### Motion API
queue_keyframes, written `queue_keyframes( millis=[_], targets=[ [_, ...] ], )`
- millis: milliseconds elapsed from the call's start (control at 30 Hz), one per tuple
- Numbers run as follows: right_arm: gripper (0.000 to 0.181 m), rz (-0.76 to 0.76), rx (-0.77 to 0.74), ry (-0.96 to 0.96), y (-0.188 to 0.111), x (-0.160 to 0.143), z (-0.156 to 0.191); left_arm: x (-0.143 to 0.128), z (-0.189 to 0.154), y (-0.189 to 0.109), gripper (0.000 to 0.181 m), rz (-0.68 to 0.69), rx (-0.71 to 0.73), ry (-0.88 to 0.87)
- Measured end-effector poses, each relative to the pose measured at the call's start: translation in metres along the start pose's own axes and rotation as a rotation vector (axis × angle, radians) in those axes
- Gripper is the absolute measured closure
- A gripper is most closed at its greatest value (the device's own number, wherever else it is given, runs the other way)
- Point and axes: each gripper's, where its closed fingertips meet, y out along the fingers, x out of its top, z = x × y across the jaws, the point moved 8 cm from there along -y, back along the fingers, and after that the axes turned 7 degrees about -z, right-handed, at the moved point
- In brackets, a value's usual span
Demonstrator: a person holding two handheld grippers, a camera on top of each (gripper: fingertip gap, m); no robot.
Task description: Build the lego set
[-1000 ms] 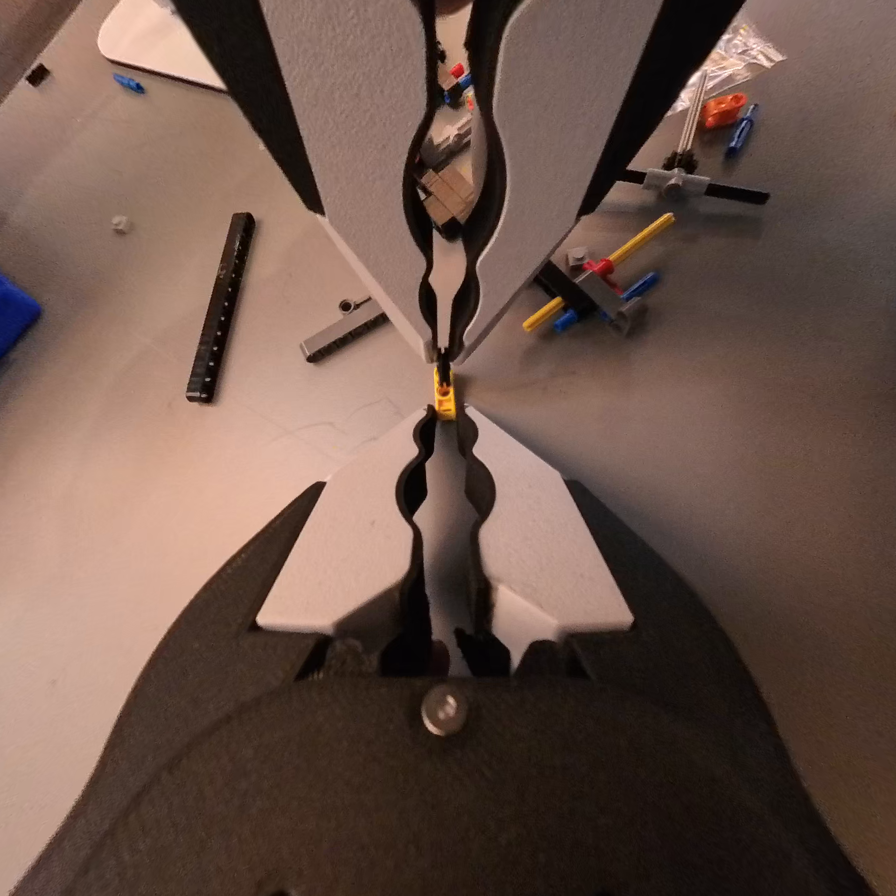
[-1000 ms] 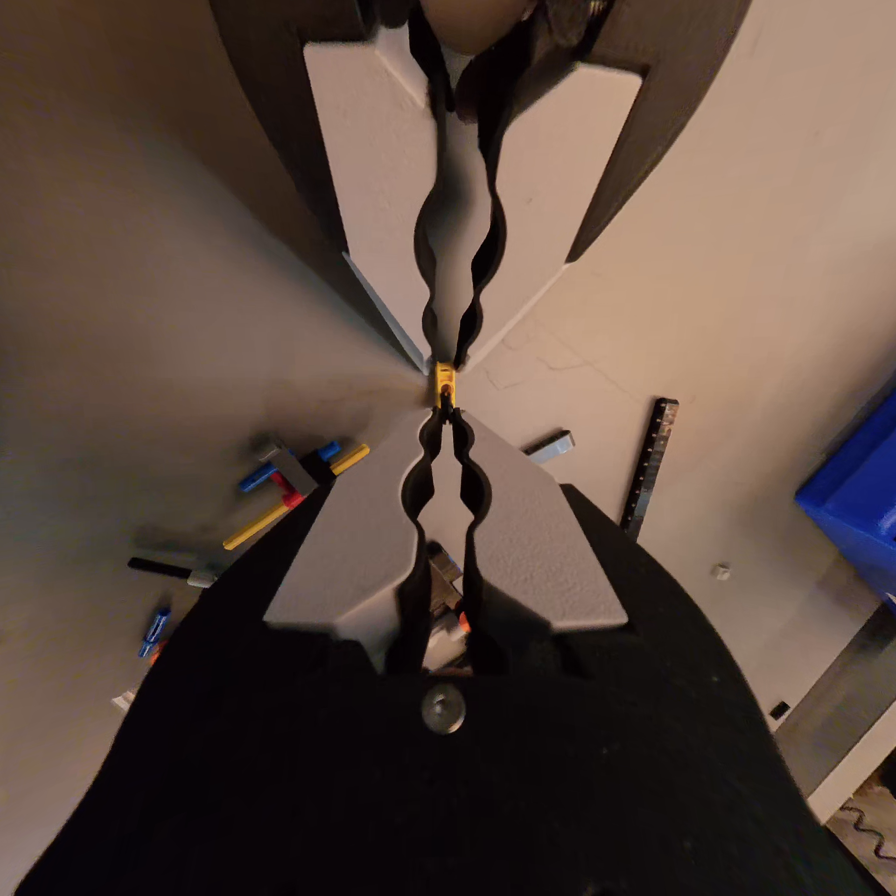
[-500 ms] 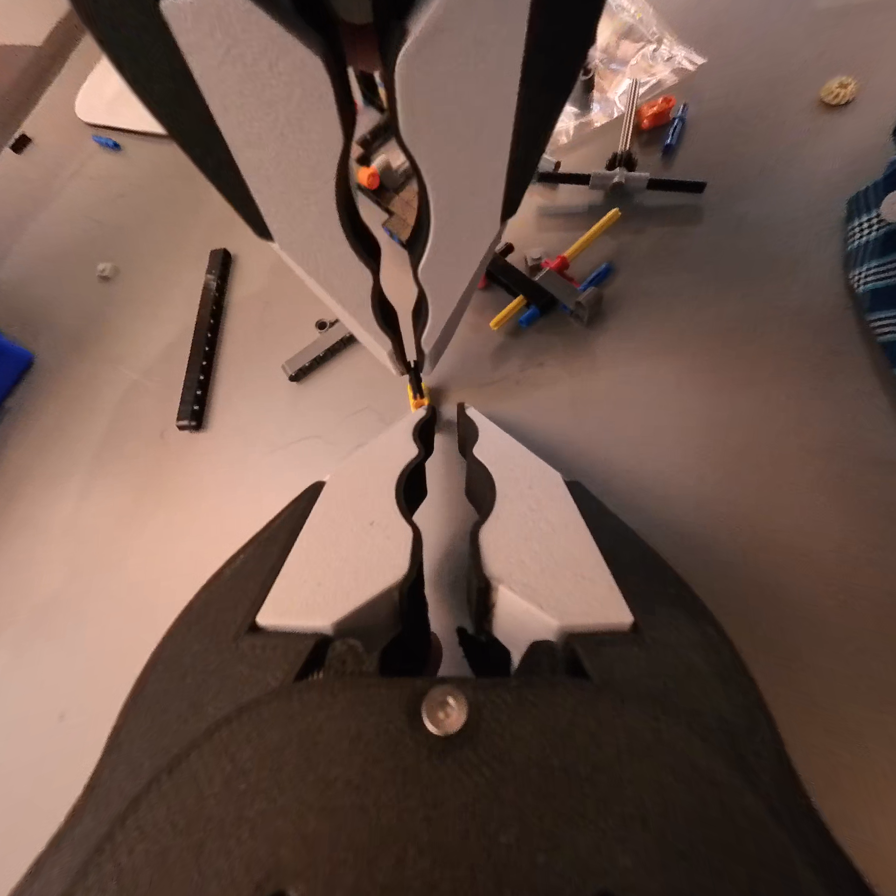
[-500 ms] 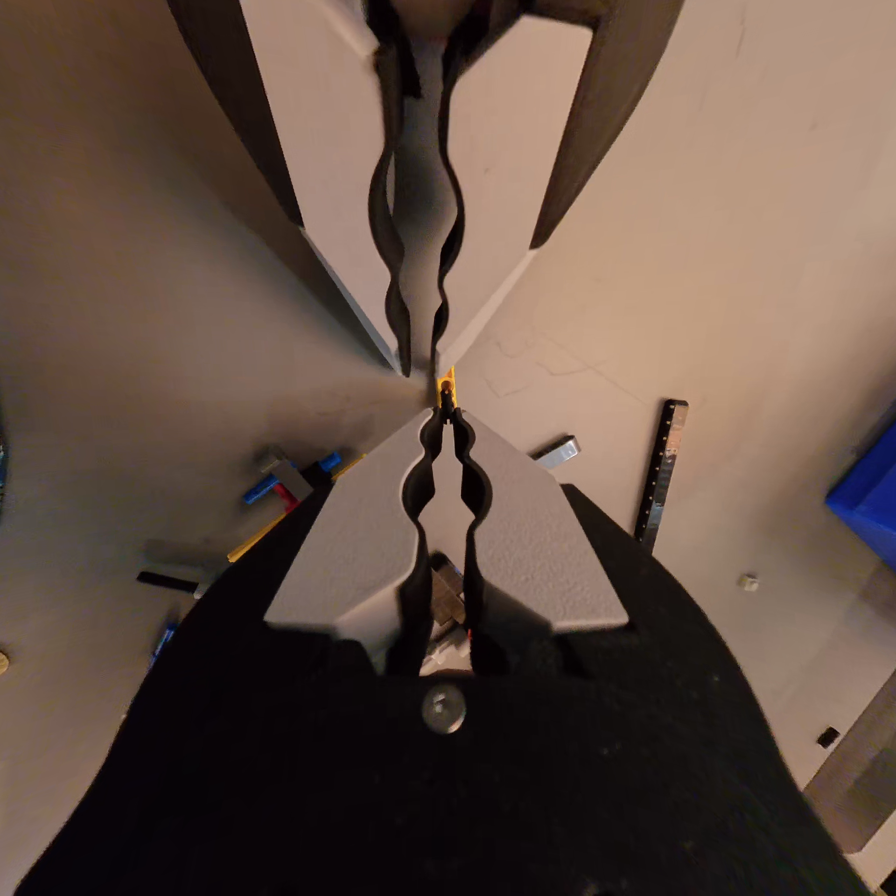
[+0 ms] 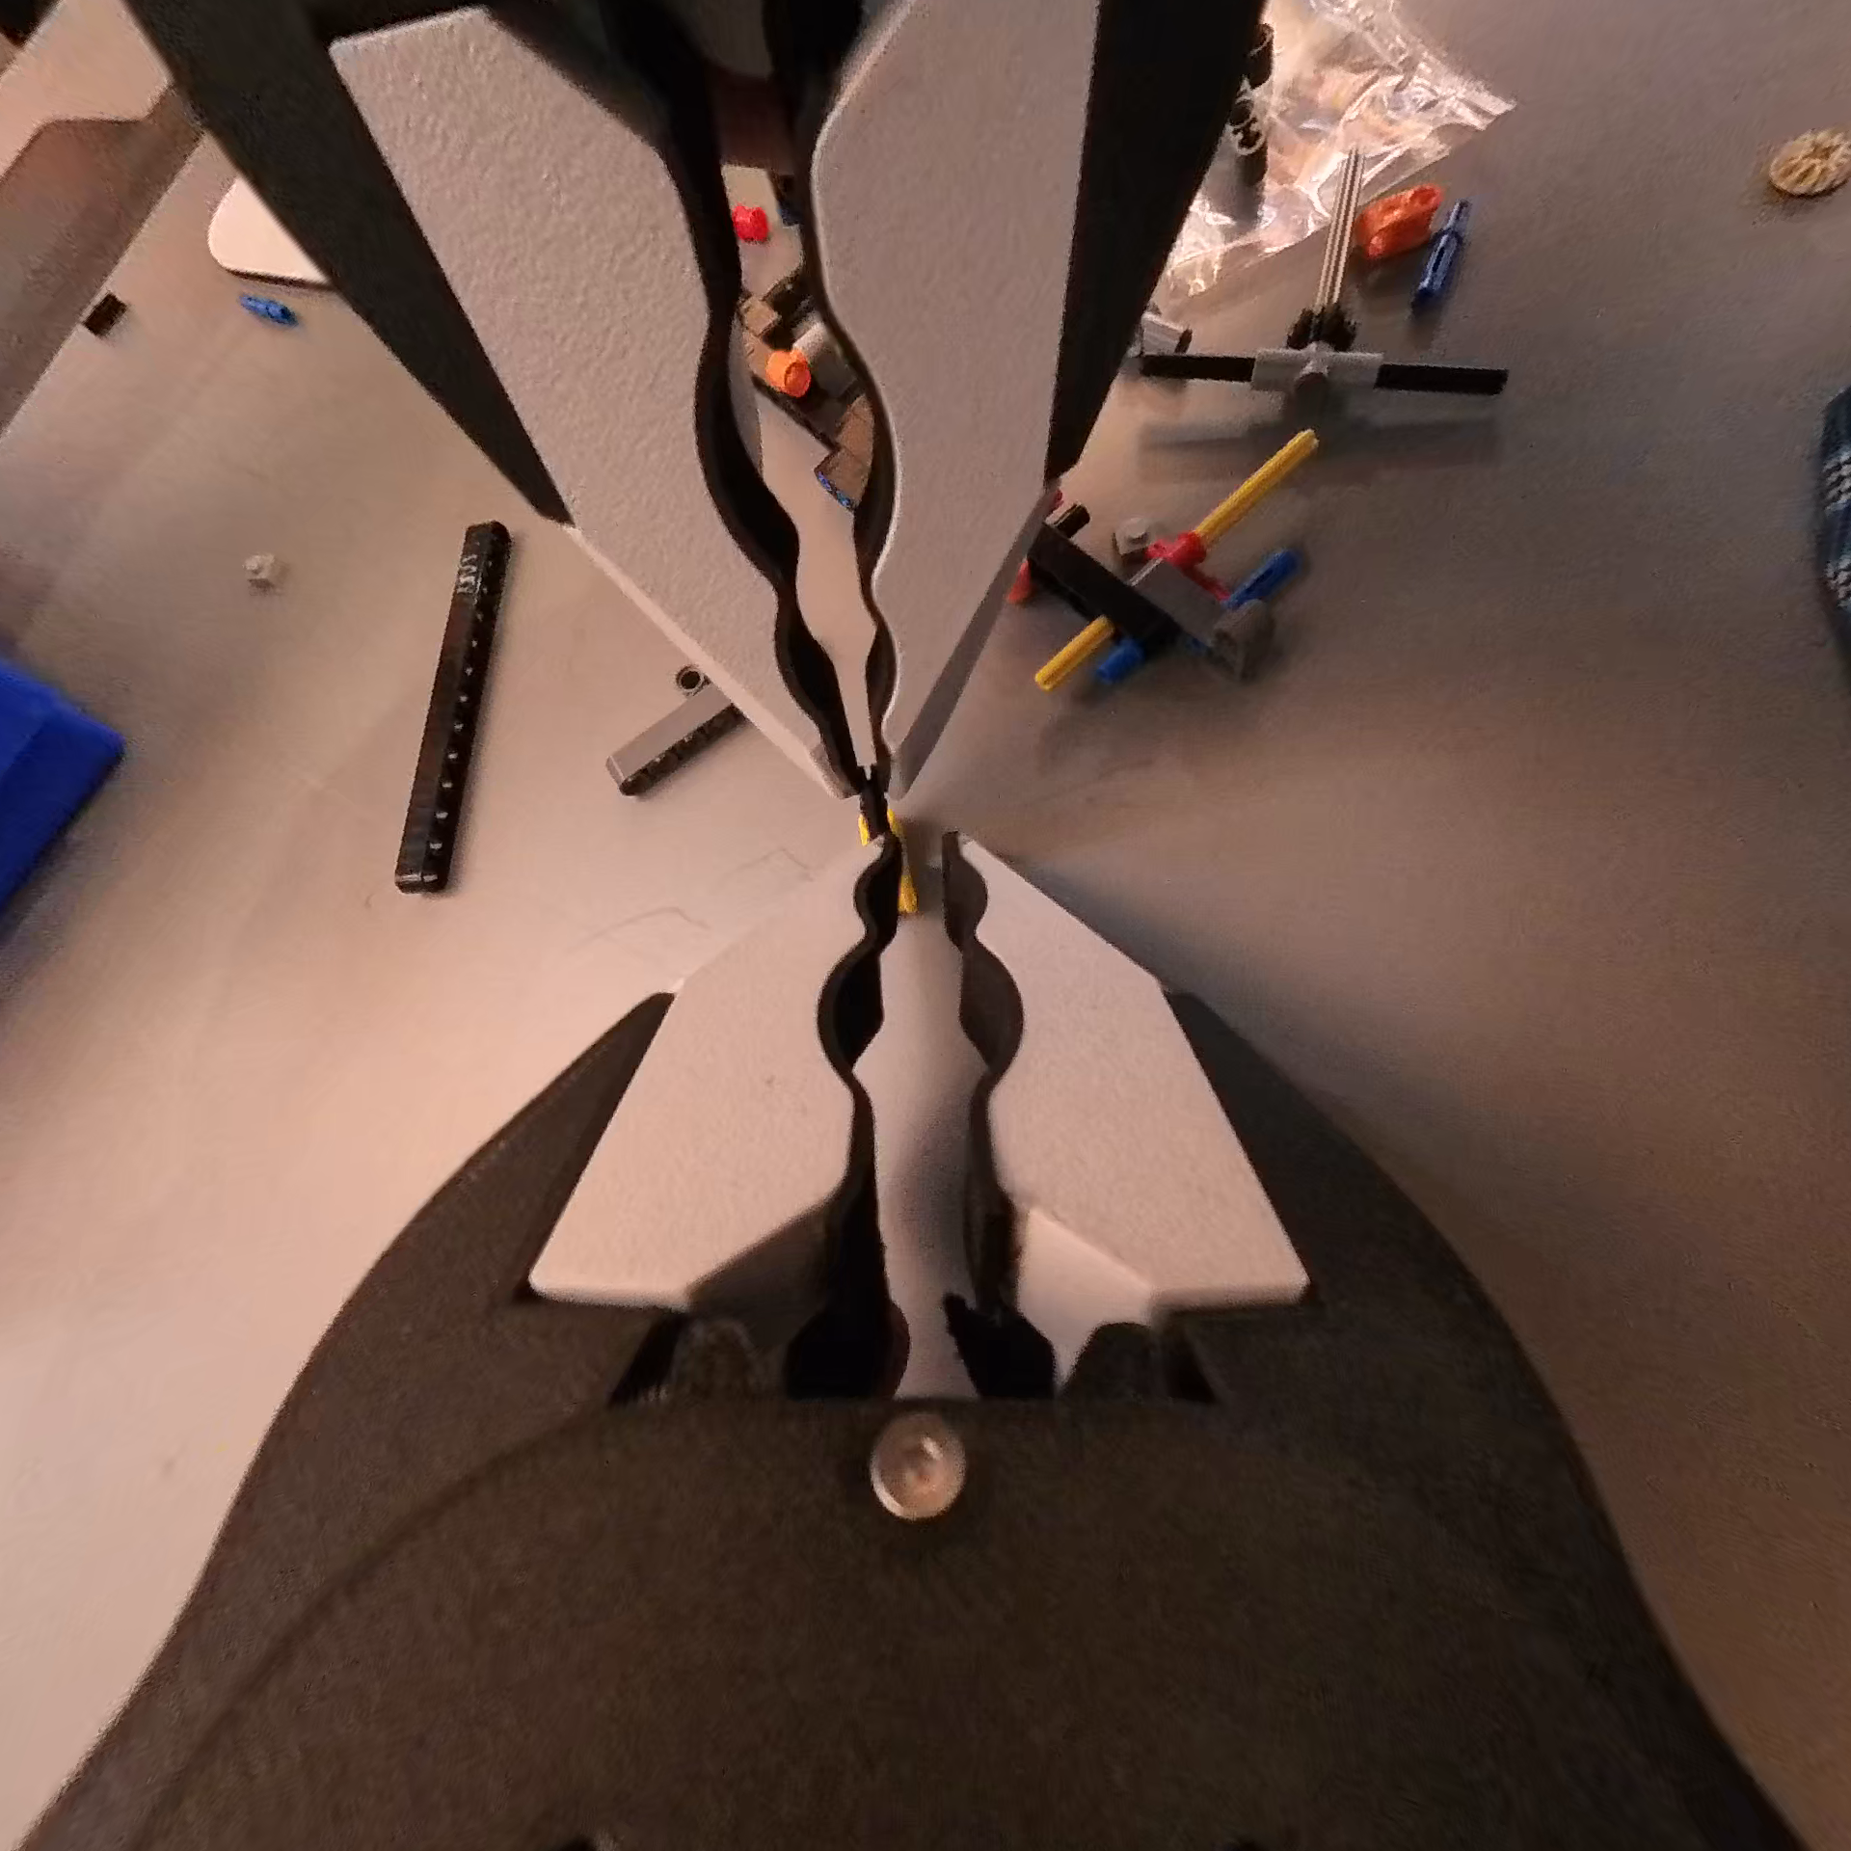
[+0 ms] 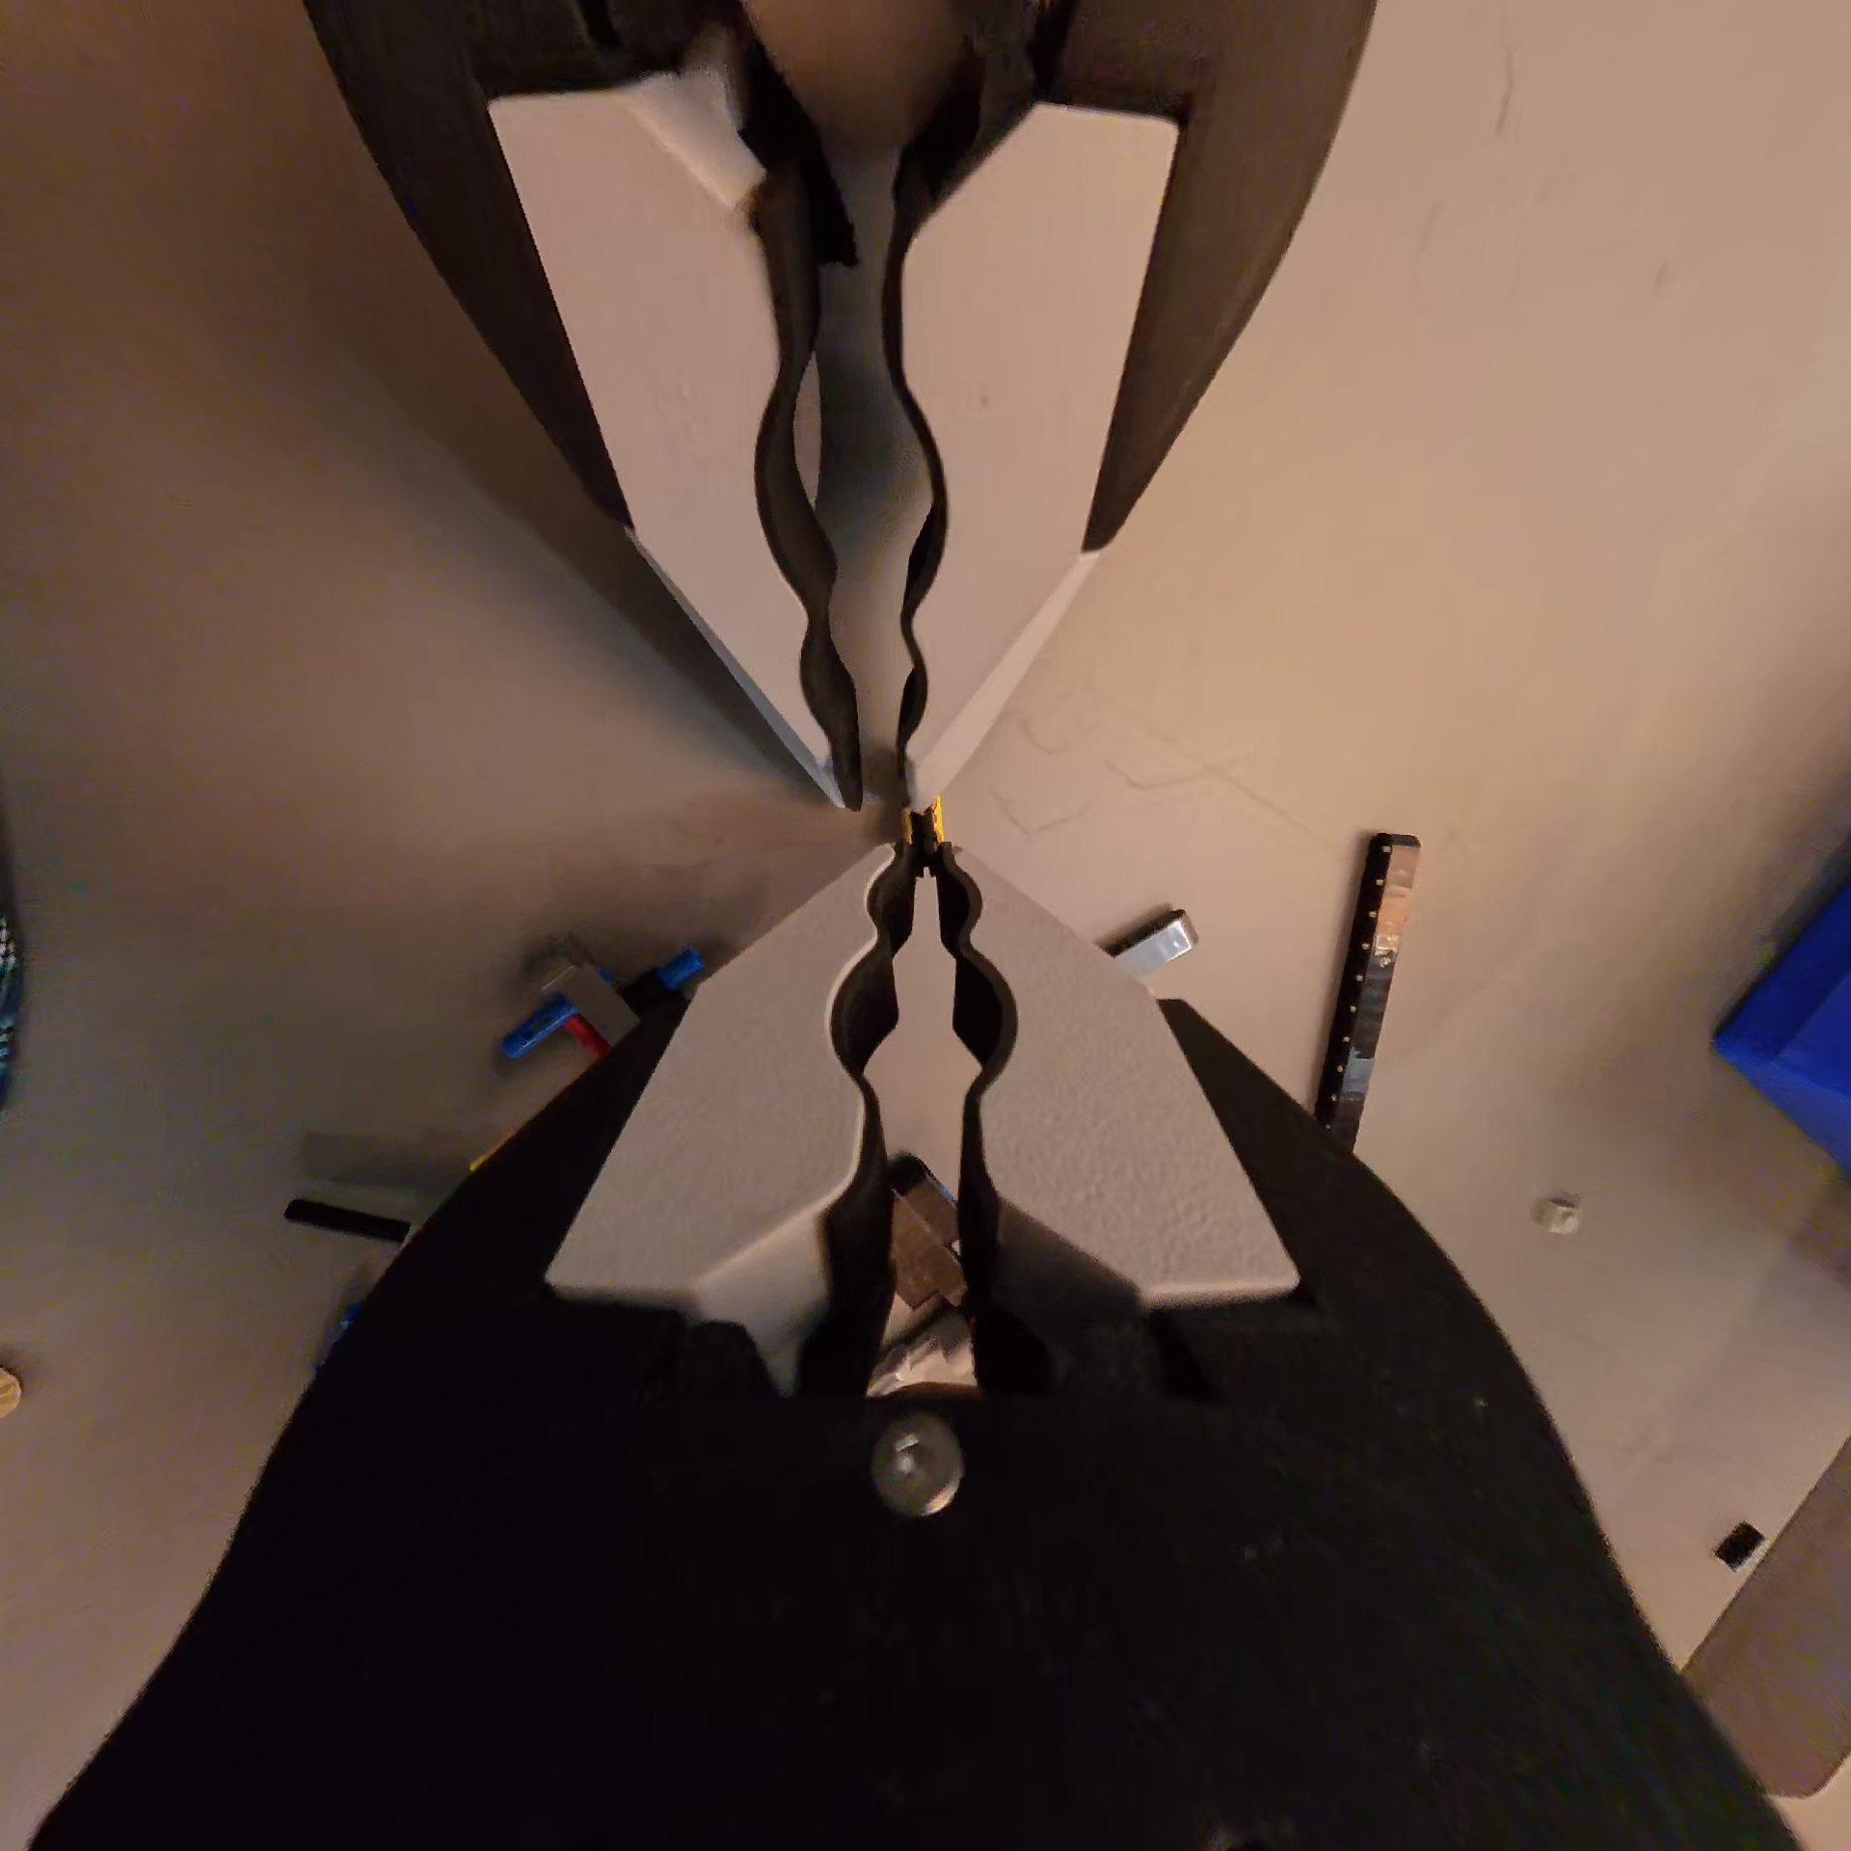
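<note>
A small yellow lego piece with a black pin hangs above the grey table. My right gripper comes down from the top of the left wrist view and is shut on the pin end. In the right wrist view its tips pinch the yellow piece. My left gripper is slightly open, with the yellow piece in the gap near its left finger. It also shows at the top of the right wrist view, jaws a little apart.
On the table lie a long black beam, a short grey beam, a sub-assembly with a yellow axle, a black axle with a grey connector, a plastic bag and a blue bin. Less than 4 cm separates the two grippers' tips.
My left gripper was shut on the yellow piece a second ago; it has let go and its jaws stand apart. My right gripper keeps hold of the piece, which has tilted slightly.
</note>
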Motion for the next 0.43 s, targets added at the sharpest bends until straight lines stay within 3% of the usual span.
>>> queue_keyframes(
  millis=[433],
  targets=[
    [0.179,-0.072,0.007,0.067,0.0013,0.0027,-0.0027,-0.0004,0.0,-0.0008,0.178,-0.001,0.001,-0.005]
  ],
)
